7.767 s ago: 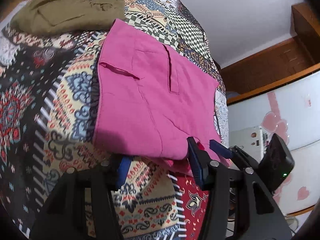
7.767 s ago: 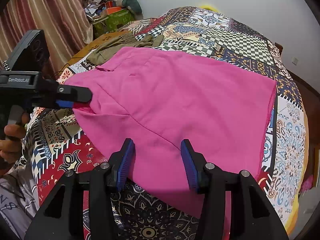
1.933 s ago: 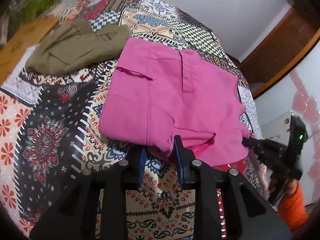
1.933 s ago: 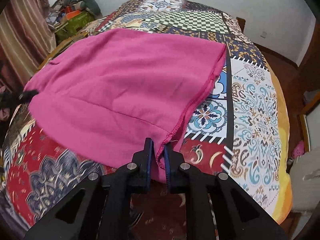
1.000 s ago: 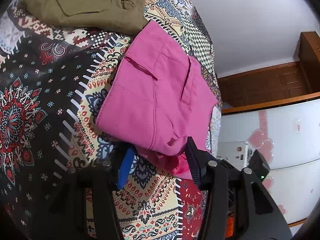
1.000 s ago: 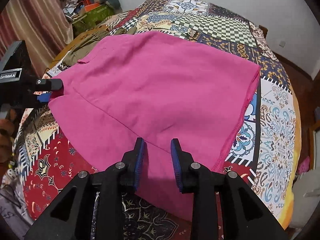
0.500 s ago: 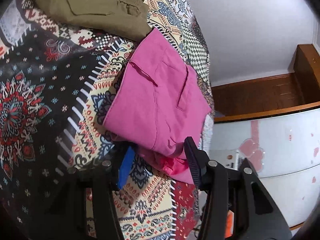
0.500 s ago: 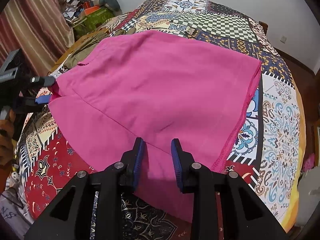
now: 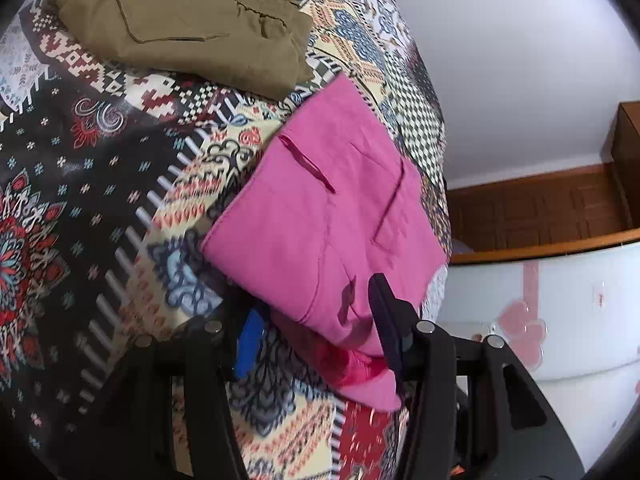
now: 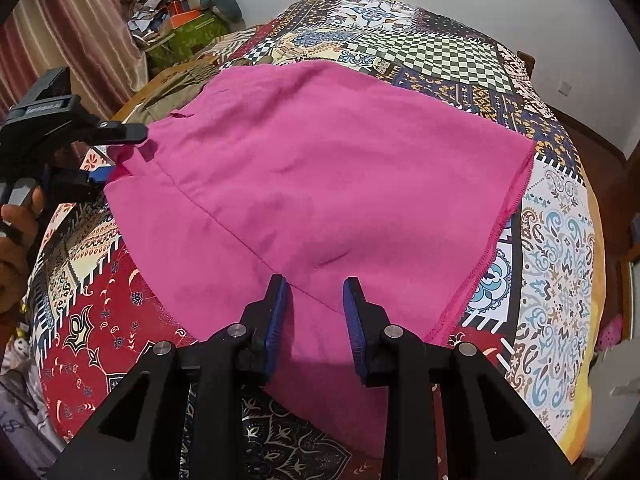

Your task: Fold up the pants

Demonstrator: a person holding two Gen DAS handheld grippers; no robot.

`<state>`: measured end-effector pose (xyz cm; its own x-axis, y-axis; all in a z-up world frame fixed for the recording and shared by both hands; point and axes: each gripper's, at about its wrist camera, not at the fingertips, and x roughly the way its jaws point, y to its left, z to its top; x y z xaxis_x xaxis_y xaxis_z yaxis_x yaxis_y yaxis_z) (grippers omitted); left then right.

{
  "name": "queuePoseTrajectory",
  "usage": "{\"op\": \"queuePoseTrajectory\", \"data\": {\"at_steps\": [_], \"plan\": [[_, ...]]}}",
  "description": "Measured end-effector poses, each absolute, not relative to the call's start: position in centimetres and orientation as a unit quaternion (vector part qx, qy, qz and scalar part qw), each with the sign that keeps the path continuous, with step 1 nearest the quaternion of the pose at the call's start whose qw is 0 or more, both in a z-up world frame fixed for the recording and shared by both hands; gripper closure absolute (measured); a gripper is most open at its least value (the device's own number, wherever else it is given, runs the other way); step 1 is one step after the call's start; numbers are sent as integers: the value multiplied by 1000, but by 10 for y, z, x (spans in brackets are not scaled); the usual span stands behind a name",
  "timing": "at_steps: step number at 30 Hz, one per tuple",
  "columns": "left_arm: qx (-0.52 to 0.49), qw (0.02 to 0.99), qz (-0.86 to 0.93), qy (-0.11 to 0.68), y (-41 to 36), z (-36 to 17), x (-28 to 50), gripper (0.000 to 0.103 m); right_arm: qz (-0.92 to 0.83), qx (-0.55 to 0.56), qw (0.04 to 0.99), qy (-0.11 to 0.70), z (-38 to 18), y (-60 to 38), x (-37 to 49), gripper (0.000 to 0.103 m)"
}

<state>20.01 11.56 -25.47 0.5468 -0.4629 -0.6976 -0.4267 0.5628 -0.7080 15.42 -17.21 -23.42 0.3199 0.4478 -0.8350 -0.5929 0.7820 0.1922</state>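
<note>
We see the bright pink cotton pants (image 10: 332, 184) lying folded on the patchwork-patterned bedspread (image 10: 560, 216). The right wrist view shows our right gripper (image 10: 316, 292) with its blue-padded jaws apart just above the pants' near edge, clamping nothing, and our left gripper (image 10: 120, 156) at the pants' left corner, jaws spread with the corner between them. Only the left wrist view shows the pants' pocket slit and belt loop, the folded olive-green trousers (image 9: 188, 20) beyond the pants, and a white cabinet (image 9: 560, 300) past the bed; there the left gripper (image 9: 316, 320) straddles the near pink edge without pinching.
</note>
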Motion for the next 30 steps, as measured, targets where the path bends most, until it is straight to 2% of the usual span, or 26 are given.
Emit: {"op": "queuePoseTrajectory", "data": {"at_steps": [6,8,11,17,26,30], "plan": [[-460,745,16,482,115,-258,227,56,324,-64,808,488,-236,-175,155,77],[-423,760,24,493,110,-257,234,71,326,-56,806,491,-237,-177,157,77],[-367,786,19,497,102,-252,235,76,325,-50,805,493,-237,-179,157,77],[-316,816,2,483,102,-231,206,80,315,-57,806,497,-237,-182,161,76],[-271,858,38,434,117,-199,117,81,338,-51,799,495,-228,-157,165,74],[-203,885,82,412,117,-184,93,81,364,-86,796,477,-217,-123,158,73]]}}
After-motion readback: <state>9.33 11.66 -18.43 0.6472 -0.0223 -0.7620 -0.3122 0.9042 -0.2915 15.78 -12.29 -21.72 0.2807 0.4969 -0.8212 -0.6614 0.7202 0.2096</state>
